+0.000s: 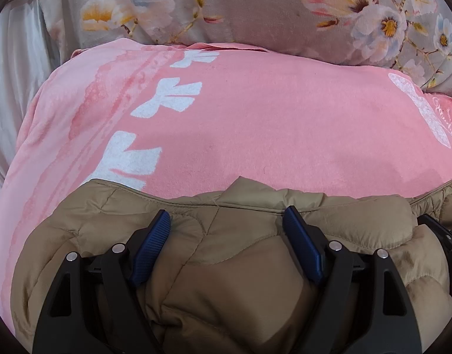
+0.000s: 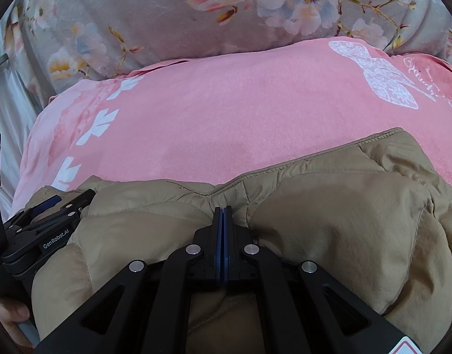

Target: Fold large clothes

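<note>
On the pink bow-print blanket (image 1: 255, 124) lies a bunched tan quilted jacket (image 1: 226, 265), the left gripper (image 1: 226, 221) spread wide over its padding, the right gripper (image 2: 223, 211) pressed together against a seam; smoothing both sides evenly should keep the fold square.

pink blanket (image 1: 255, 124) open ahead, floral pillow (image 1: 255, 8) behind

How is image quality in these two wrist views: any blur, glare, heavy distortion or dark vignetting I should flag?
Left wrist view: sharp, soft even light, no glare; strong fisheye bulge on the pink blanket, dark corners; the left tool casts only faint shadow on the tan jacket. Right wrist view: equally sharp and evenly lit, same barrel distortion and black rim; the floral quilt looks slightly softer at the edge.
</note>
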`<state>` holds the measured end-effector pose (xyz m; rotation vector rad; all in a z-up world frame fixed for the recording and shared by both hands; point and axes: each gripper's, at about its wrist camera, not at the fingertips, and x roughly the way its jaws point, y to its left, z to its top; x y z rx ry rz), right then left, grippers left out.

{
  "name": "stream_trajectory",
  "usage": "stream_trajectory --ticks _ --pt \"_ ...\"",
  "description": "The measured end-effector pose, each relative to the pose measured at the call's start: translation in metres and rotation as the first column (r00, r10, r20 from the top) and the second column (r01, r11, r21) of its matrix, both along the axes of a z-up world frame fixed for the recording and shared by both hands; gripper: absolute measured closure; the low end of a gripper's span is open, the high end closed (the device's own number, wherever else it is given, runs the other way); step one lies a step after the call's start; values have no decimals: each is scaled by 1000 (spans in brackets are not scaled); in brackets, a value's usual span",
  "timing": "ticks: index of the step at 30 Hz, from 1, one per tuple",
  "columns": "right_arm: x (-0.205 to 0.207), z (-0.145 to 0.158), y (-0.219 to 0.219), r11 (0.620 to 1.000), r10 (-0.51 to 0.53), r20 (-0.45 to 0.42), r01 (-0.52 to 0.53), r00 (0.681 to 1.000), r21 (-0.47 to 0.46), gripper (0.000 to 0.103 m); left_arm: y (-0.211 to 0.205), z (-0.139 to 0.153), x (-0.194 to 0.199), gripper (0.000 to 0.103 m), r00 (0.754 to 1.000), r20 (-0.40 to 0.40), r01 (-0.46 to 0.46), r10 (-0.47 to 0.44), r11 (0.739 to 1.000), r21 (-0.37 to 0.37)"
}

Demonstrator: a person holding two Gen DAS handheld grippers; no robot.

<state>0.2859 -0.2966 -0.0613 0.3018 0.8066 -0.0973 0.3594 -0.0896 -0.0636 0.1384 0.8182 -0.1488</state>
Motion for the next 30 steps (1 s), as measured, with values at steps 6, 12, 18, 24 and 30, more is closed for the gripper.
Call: stream_trajectory --ticks 6,12,18,24,30 --pt "0 -1 0 1000 -2 0 2 1000 -13 103 0 0 1 26 1000 1 -2 2 1000 4" --pt "-1 -1 -1 1000 -1 4 1 1000 3 103 1 -1 2 25 1000 -3 -8 8 1000 7" --pt "-39 41 2 997 -57 89 51 994 63 88 43 26 -20 24 999 -27 28 -33 983 -180" --pt "-61 73 79 988 151 126 -148 981 -34 88 149 55 -77 16 993 -89 -109 80 914 -391" --pt "-58 40 119 979 199 48 -196 979 -50 88 242 27 -124 16 949 -214 -307 231 824 -475"
